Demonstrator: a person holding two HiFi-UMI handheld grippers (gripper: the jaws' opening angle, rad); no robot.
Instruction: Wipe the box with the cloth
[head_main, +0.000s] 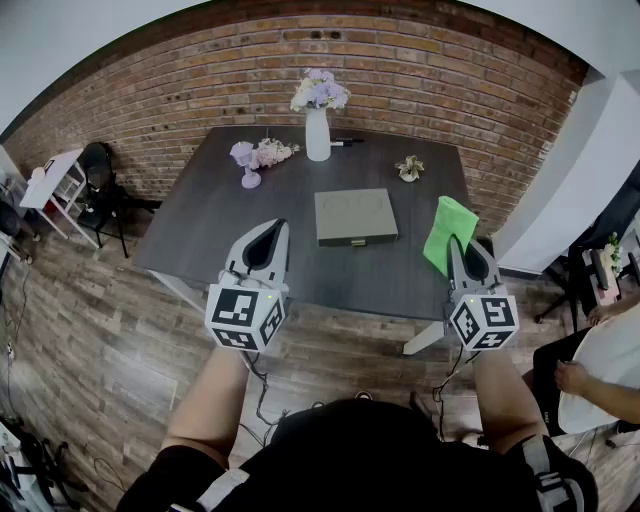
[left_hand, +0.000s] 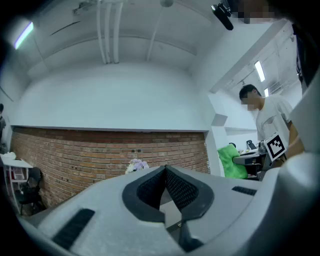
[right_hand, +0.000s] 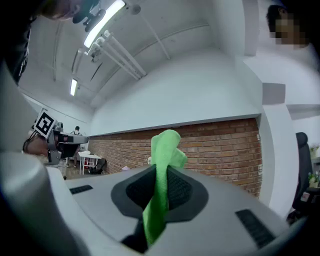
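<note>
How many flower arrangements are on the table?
3. A white vase of flowers at the back centre; a pink-purple bunch left of it; a small pale sprig back right. The left gripper and the right gripper, shut on the green cloth, hide part of the near table.

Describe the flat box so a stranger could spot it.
Find the dark table before the brick wall. Near its front middle lies a flat square grey box, in front of the white vase. It alone is low and boxy; the bright green cloth hangs right of it.
</note>
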